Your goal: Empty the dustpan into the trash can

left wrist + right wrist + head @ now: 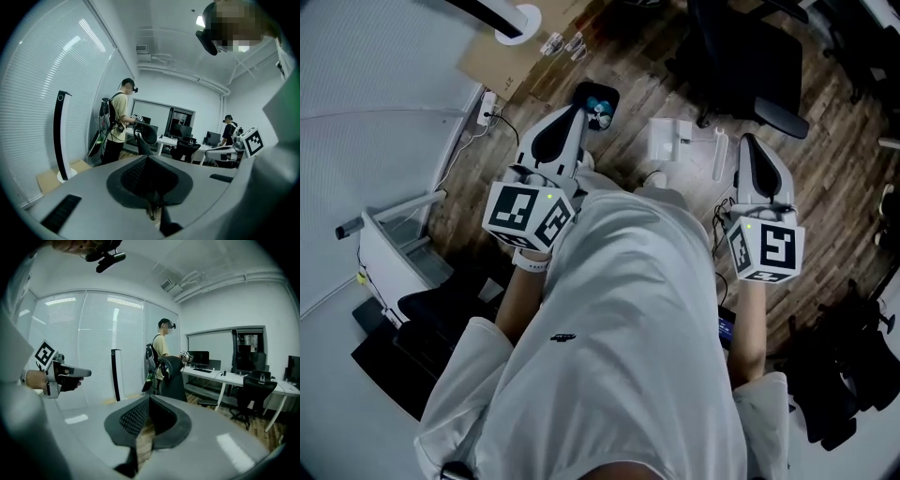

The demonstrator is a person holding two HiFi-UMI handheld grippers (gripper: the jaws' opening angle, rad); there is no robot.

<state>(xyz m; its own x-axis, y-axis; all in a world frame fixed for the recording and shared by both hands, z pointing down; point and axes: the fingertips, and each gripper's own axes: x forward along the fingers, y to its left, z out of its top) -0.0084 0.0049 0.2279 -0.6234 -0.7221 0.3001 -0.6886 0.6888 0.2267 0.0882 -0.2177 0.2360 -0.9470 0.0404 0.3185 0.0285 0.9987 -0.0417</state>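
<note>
Wood plank office floor, dustpan looks black with blue bits inside, left tongs and right tongs both pinched together, empty

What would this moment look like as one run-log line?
left gripper: fingers shut, empty | right gripper: fingers shut, empty | setting: office, wood floor | dustpan: in neither gripper

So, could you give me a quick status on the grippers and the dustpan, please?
Left gripper shut, empty. Right gripper shut, empty. Dustpan, trash can not made out. Black office chair ahead.
</note>
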